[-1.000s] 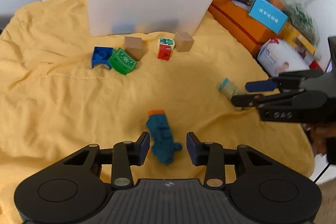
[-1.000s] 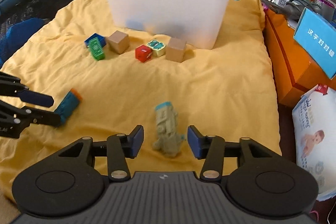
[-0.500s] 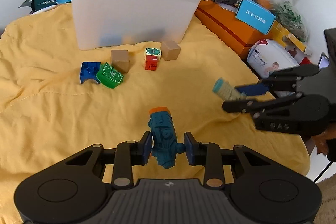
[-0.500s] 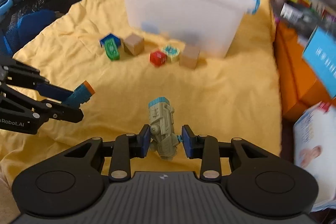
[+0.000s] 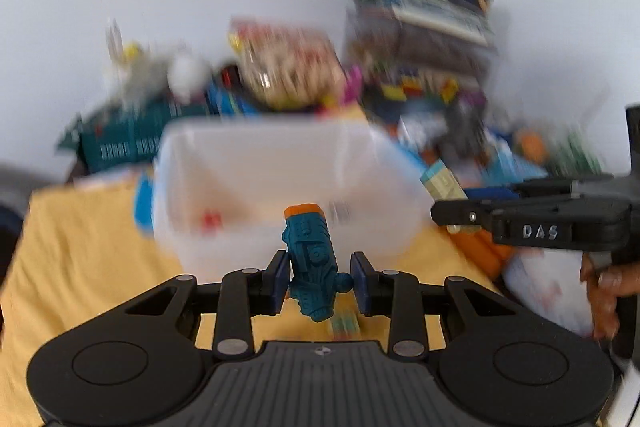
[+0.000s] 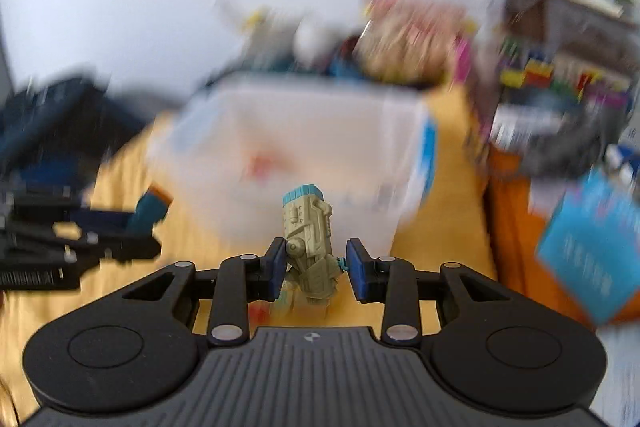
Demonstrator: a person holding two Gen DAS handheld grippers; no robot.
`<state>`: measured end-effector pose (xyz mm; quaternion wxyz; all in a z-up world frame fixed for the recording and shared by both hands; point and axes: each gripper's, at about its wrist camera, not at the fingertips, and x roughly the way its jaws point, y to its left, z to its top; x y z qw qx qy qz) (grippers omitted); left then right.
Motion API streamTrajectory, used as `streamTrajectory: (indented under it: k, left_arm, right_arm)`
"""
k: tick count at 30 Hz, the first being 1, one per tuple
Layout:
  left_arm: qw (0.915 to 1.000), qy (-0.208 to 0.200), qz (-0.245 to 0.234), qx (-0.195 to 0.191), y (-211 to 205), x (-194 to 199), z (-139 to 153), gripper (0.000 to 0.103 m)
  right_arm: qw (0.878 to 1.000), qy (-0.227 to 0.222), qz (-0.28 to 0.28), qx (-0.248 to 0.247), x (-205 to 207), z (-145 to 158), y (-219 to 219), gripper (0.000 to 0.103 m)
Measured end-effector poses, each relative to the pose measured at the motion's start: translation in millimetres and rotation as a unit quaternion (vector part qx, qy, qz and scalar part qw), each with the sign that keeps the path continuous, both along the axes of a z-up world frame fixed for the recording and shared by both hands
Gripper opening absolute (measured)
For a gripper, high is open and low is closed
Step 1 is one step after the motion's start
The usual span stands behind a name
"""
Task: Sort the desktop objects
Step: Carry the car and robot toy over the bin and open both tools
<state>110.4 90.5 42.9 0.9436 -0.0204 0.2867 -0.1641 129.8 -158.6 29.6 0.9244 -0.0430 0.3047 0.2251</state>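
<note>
The left gripper (image 5: 319,279) clamps a teal toy figure with an orange cap (image 5: 310,261); the right gripper (image 6: 316,267) clamps an olive toy figure with a teal cap (image 6: 309,245). At twelve o'clock from both stands a translucent white storage bin (image 5: 256,187) on the yellow cloth (image 5: 80,267); a blurred red shape shows through its wall, otherwise its contents are unclear.

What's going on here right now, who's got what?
A person holds a tool in each hand, and each grips a small toy figure. The left tool is shut on the teal toy with an orange cap; the right tool is shut on the tan toy with a blue cap. Both toys are off the yellow cloth, in front of the clear plastic bin. Neither is in the bin yet.
</note>
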Motion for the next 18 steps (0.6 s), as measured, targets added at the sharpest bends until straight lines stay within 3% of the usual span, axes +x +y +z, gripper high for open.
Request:
streamTrajectory:
  k: [2,7,10,13,18]
  left_arm:
    - [0.9998,-0.017,0.013,0.000,-0.2,21.8,7.3,0.037]
    - [0.9970,-0.027,0.062,0.038,-8.6,54.5,-3.7,0.038]
    - [0.9976,-0.046,0.045,0.028,-5.5,30.6,-3.0,0.045]
    - [0.9979,-0.045,0.034,0.031,2.3,-0.2,-6.5,0.045]
    - [0.9981,0.040,0.045,0.011,9.4,-52.2,-44.1,0.045]
  right_arm:
    - [1.000,-0.019,-0.017,0.003,20.5,8.6,5.6,0.036]
    - [0.999,-0.001,-0.036,0.005,61.3,-0.9,21.2,0.038]
    - [0.999,-0.008,-0.036,0.002,56.9,-7.4,23.4,0.038]
    - [1.000,-0.013,-0.021,0.010,38.2,-11.0,15.2,0.038]
    - [1.000,0.007,0.000,-0.003,-1.4,-32.9,2.5,0.039]
